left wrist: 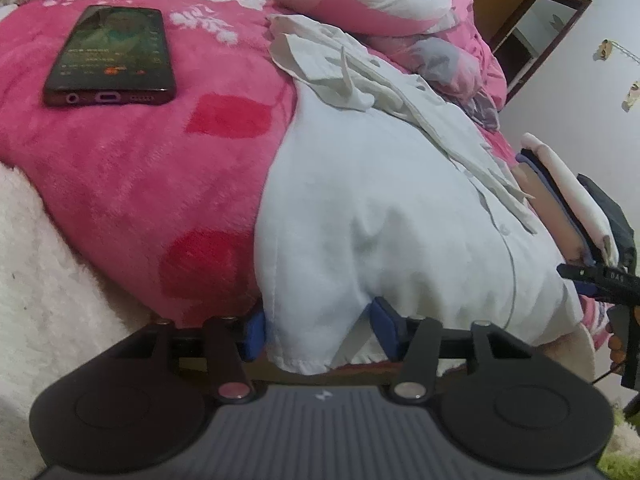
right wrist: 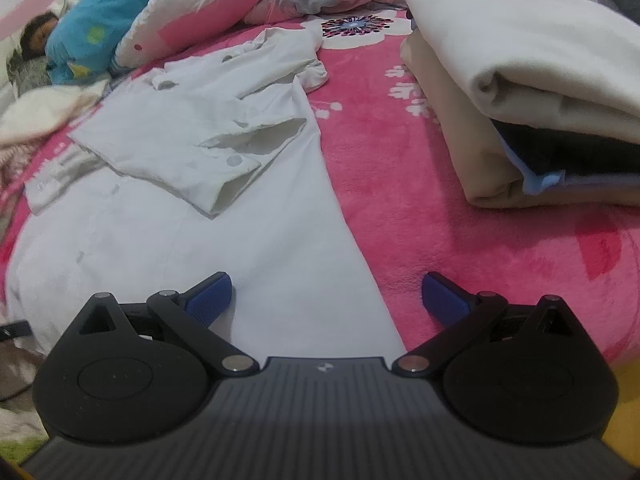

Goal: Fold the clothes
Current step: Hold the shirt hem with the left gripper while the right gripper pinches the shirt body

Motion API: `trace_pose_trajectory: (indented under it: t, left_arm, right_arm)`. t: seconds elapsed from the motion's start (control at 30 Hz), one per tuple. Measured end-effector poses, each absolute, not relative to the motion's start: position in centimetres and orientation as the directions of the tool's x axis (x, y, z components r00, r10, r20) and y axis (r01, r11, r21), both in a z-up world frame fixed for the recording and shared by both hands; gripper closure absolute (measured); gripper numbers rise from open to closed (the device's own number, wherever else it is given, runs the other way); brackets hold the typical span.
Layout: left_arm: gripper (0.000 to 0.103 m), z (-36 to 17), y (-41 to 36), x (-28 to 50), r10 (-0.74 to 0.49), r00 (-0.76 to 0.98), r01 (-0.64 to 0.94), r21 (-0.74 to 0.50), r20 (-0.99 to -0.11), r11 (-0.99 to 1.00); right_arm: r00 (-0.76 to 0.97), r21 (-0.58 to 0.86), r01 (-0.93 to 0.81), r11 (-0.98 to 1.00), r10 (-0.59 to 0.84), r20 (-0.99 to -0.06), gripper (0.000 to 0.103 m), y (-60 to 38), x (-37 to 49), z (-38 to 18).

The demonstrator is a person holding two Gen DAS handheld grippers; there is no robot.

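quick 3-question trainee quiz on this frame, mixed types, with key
1. True or false: the phone lies on the white shirt.
2. What lies between the left gripper pads?
3. The right gripper is: A) clamped on a sleeve B) open over the shirt's edge C) holding the folded stack

Key:
1. False; it lies on the pink blanket.
2. The shirt's hem.
3. B

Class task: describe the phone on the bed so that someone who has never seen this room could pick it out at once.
Start at the pink fleece blanket covering the bed. Left of the spread white shirt lies the phone, flat, screen up. It is the only dark, hard, glossy thing there; everything around it is soft cloth.
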State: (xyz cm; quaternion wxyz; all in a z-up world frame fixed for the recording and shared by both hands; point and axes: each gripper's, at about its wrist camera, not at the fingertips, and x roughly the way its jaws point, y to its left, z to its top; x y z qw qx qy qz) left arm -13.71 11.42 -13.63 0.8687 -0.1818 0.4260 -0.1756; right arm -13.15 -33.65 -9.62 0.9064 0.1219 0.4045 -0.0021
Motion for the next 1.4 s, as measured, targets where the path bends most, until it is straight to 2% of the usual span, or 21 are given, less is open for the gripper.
trace_pose_trajectory:
  t: [0.03,0.13,0.33,0.47,0.57,0.63,0.7,0.77,0.8,0.83,1.0,1.1,1.17,1.27,1.3,1.37,1.4]
  left_arm:
    - [0.068,-13.6,11.3,-13.7,-0.458,0.574,0.153,-0.461,-0.678,0.874]
    - [0.076,-13.3,10.8,-13.8,-0.452,0.57,0.176,-0.435,-0.686,0.883]
    - [0.079,-13.1,10.0,-13.7,-0.451,0.553,0.206,-0.41,-0.7,0.889]
    - [0.079,-13.0,9.8,-13.8,-0.446,0.555,0.201,-0.407,-0.702,0.891]
    - [0.08,-12.9,9.7,-13.7,-0.443,0.554,0.199,-0.405,-0.705,0.893]
    - [0.08,-12.9,9.7,-13.6,-0.442,0.552,0.198,-0.404,-0.707,0.893]
    - [0.08,-12.9,9.6,-13.4,-0.442,0.549,0.195,-0.406,-0.709,0.893]
    - [0.08,-13.0,9.6,-13.3,-0.442,0.547,0.19,-0.409,-0.711,0.893]
    - [0.085,-12.9,9.6,-13.4,-0.444,0.546,0.192,-0.41,-0.71,0.892]
    - [0.096,-12.9,9.6,-13.4,-0.455,0.54,0.201,-0.417,-0.708,0.887]
    - [0.096,-12.2,9.4,-13.7,-0.541,0.515,0.287,-0.461,-0.665,0.84]
    - [0.083,-12.5,8.8,-13.2,-0.558,0.488,0.296,-0.475,-0.671,0.829]
    - [0.08,-12.9,8.6,-12.9,-0.571,0.481,0.303,-0.485,-0.665,0.82]
    - [0.084,-13.2,8.2,-12.7,-0.571,0.477,0.307,-0.482,-0.668,0.821]
    - [0.093,-13.2,8.2,-12.6,-0.571,0.478,0.307,-0.482,-0.668,0.821]
    - [0.099,-13.1,8.3,-12.7,-0.578,0.483,0.307,-0.491,-0.658,0.815]
    - [0.1,-12.7,8.5,-13.0,-0.593,0.491,0.312,-0.508,-0.638,0.803]
  right_arm:
    - [0.677,0.257,0.105,0.961,0.121,-0.726,0.001,-34.1,-13.4,-9.4]
    - [0.7,0.412,0.127,0.903,0.213,-0.682,0.001,-36.1,-14.7,-9.2]
    - [0.735,0.649,0.148,0.747,0.356,-0.577,0.001,-39.3,-16.7,-10.2]
    - [0.727,0.723,0.139,0.677,0.426,-0.538,0.004,-40.4,-17.5,-10.8]
    - [0.718,0.742,0.138,0.656,0.449,-0.532,0.016,-41.1,-18.0,-11.0]
    - [0.713,0.737,0.148,0.659,0.446,-0.542,0.037,-41.6,-18.3,-11.1]
    - [0.703,0.739,0.165,0.654,0.447,-0.553,0.047,-41.9,-18.6,-11.6]
    - [0.695,0.758,0.167,0.631,0.47,-0.544,0.052,-41.9,-18.9,-12.3]
    - [0.691,0.769,0.165,0.617,0.484,-0.537,0.057,-41.8,-19.1,-12.7]
    - [0.686,0.78,0.16,0.605,0.5,-0.528,0.064,-41.7,-19.2,-13.0]
    - [0.678,0.797,0.127,0.591,0.535,-0.505,0.065,-41.0,-19.6,-13.9]
    - [0.663,0.831,0.117,0.544,0.58,-0.473,0.064,-40.7,-19.1,-14.9]
    - [0.64,0.843,0.104,0.528,0.612,-0.463,0.064,-40.1,-18.8,-15.5]
    - [0.618,0.845,0.088,0.528,0.636,-0.462,0.064,-39.1,-18.4,-16.2]
    - [0.616,0.849,0.087,0.521,0.642,-0.456,0.064,-38.9,-18.2,-16.4]
    - [0.618,0.86,0.085,0.503,0.65,-0.442,0.07,-38.6,-18.1,-16.7]
    - [0.619,0.865,0.083,0.495,0.654,-0.434,0.082,-38.5,-18.0,-16.8]
